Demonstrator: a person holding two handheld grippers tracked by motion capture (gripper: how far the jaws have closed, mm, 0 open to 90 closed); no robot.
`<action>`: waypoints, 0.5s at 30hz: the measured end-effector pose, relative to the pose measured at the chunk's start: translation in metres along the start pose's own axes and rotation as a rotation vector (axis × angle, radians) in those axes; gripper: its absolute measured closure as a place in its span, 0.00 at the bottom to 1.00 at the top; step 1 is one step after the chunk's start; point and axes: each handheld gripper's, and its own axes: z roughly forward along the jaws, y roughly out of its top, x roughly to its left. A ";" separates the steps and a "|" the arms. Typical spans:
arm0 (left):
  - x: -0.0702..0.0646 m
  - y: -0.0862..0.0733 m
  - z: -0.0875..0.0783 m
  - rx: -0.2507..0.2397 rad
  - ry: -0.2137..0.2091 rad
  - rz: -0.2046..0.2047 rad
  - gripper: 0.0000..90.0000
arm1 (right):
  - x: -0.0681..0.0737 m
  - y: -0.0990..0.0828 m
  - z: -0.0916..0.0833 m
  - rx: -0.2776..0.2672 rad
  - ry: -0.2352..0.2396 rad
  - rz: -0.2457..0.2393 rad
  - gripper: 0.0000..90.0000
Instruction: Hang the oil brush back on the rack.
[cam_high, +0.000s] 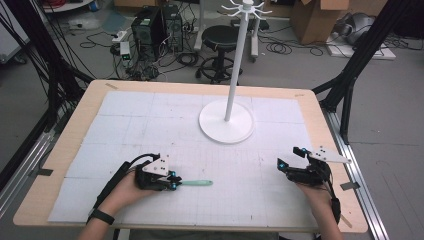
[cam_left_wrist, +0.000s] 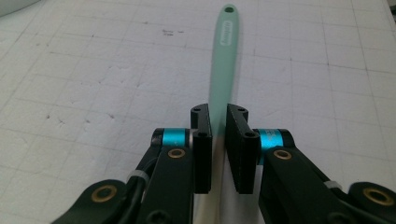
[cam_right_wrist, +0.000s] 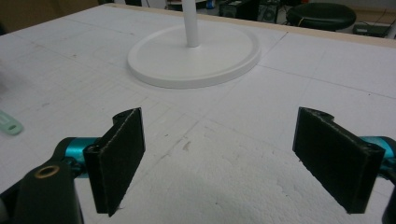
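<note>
Stand (cam_high: 226, 121) mid-table, stool (cam_high: 220, 39) beyond

The table (cam_high: 325, 130) is showing a pale wood edge, smooth and matt. Over it a white foam sheet (cam_high: 150, 130) is lying, looking rough and pitted, with small dents and dark specks and a faint printed grid. The stand (cam_high: 226, 121) is looking like white plastic, smooth with a soft sheen on its round base. The mint-green handle (cam_left_wrist: 223, 60) is looking like smooth matt plastic or silicone; which of the two cannot be told. The left gripper (cam_left_wrist: 218, 135) is showing matt black plastic parts, glossy blue metal collars and brass-coloured fittings. The right gripper (cam_right_wrist: 233, 158) is carrying black pads (cam_right_wrist: 122, 154) with a dull, slightly grainy face.
</note>
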 end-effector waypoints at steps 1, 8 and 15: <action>0.000 0.000 0.000 -0.001 -0.001 -0.005 0.91 | 0.000 0.000 0.000 0.000 0.000 -0.001 0.18; 0.002 0.001 -0.001 -0.005 0.023 -0.014 0.91 | -0.001 0.000 -0.001 -0.004 0.000 0.005 0.18; 0.001 0.007 -0.009 -0.079 0.046 -0.031 0.91 | -0.001 0.000 -0.002 -0.007 -0.001 0.009 0.18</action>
